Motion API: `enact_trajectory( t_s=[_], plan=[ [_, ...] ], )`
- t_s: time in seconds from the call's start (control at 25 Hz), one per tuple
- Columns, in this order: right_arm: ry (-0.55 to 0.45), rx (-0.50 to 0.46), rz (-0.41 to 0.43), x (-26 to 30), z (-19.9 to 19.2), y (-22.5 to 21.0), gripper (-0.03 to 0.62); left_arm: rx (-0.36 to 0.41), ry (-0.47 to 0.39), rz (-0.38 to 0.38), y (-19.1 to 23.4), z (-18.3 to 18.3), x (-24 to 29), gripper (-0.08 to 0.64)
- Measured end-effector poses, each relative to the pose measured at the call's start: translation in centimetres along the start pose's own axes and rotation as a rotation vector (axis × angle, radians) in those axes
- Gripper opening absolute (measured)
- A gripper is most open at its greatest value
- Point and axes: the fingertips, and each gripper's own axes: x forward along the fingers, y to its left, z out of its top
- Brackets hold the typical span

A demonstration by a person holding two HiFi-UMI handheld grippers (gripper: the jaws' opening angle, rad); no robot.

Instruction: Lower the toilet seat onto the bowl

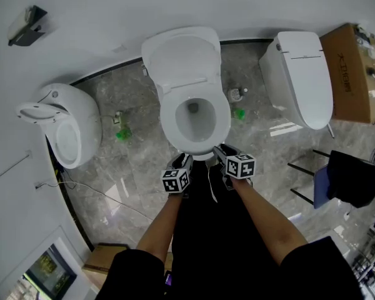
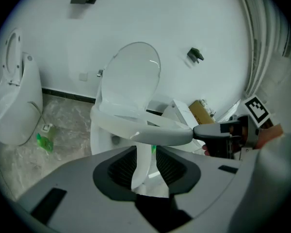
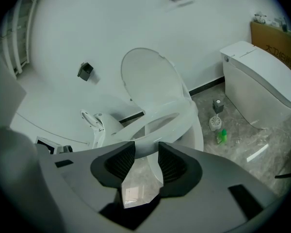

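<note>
My left fingers (image 2: 121,166) are clenched on the front rim of the seat (image 2: 150,132), a strip of white plastic running down between the ribbed pads. The seat is tilted, hinged at the back of the bowl (image 2: 101,141), with its front edge held a little above the bowl's front rim. My right fingers (image 3: 121,161) are released and stand wide apart just right of the left ones at the bowl's front, with the seat's rim crossing at their tips and bare floor showing between the pads. The lid (image 1: 184,55) stands raised behind the bowl. A green bottle (image 1: 238,113) sits on the floor right of the bowl.
</note>
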Motion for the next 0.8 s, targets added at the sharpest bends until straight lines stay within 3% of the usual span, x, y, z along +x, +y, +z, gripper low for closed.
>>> enact_trajectory(
  t_s=[0.24,0.44,0.52,0.8],
  plan=[
    [0.018,-0.05,0.008,0.3,-0.4,0.0,0.166,-0.087,-0.052,-0.053,-0.9,-0.5,-0.4,0.129],
    [0.038,-0.191,-0.018,0.4,-0.9,0.0,0.152,-0.361,-0.175,-0.096,-0.4,0.5,-1.3,0.242],
    [0.04,-0.191,-0.016,0.4,-1.3,-0.3,0.152,-0.362,-0.157,-0.069,0.0,0.4,-0.7,0.241],
    [0.103,-0.185,-0.031,1.6,-4.5,-1.9,0.149,-0.281,0.03,-0.013,0.6,-2.7,1.0,0.232]
  ],
)
